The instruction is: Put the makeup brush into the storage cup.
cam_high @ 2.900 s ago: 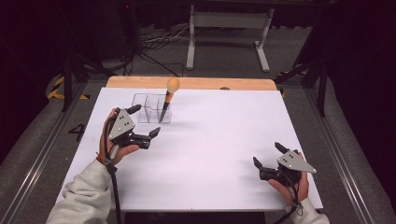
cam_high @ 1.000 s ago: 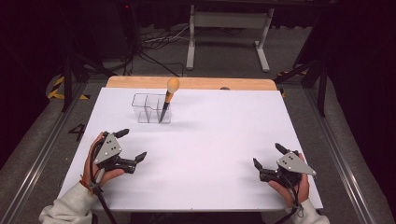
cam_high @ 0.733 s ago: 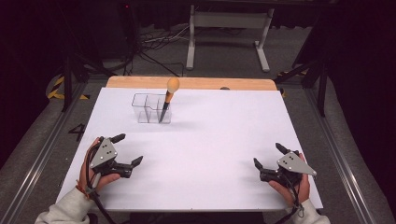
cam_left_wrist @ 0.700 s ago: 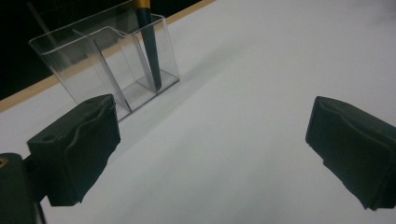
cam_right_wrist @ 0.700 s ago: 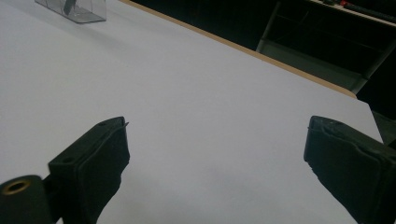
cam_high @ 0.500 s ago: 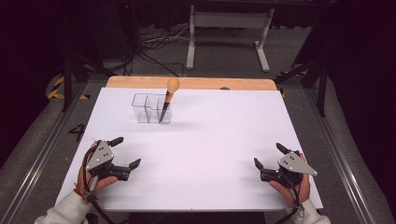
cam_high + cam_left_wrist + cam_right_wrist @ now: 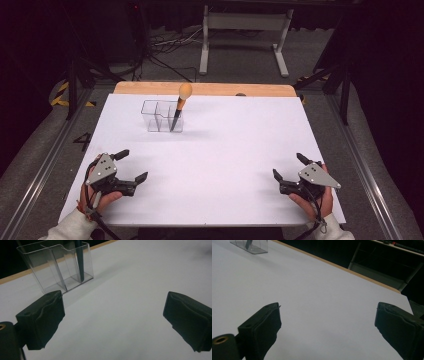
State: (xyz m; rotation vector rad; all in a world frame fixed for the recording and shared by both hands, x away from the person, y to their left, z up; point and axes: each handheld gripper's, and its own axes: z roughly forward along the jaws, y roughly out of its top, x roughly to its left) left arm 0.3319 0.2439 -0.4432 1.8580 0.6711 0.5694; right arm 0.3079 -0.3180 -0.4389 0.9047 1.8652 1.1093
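Observation:
A clear plastic organiser [image 7: 161, 116] with compartments stands at the back left of the white table [image 7: 225, 145]. A tool with a dark shaft and a round orange-tan top [image 7: 179, 106] stands tilted in its right compartment. The left gripper view has the organiser [image 7: 56, 267] and the dark shaft [image 7: 80, 260] beyond the jaws. My left gripper [image 7: 131, 165] rests open at the front left, held by a hand, with nothing between its jaws [image 7: 112, 322]. Open and empty too, my right gripper [image 7: 289, 166] sits at the front right, aimed across the bare table [image 7: 327, 325].
The wooden back edge [image 7: 210, 89] of the table runs behind the white sheet. A white metal stand [image 7: 245, 35] and cables lie on the dark floor beyond. Metal rails [image 7: 45, 165] flank the table on both sides.
My left gripper has drawn back from near the organiser toward the table's front left edge, staying open. The right gripper has held still.

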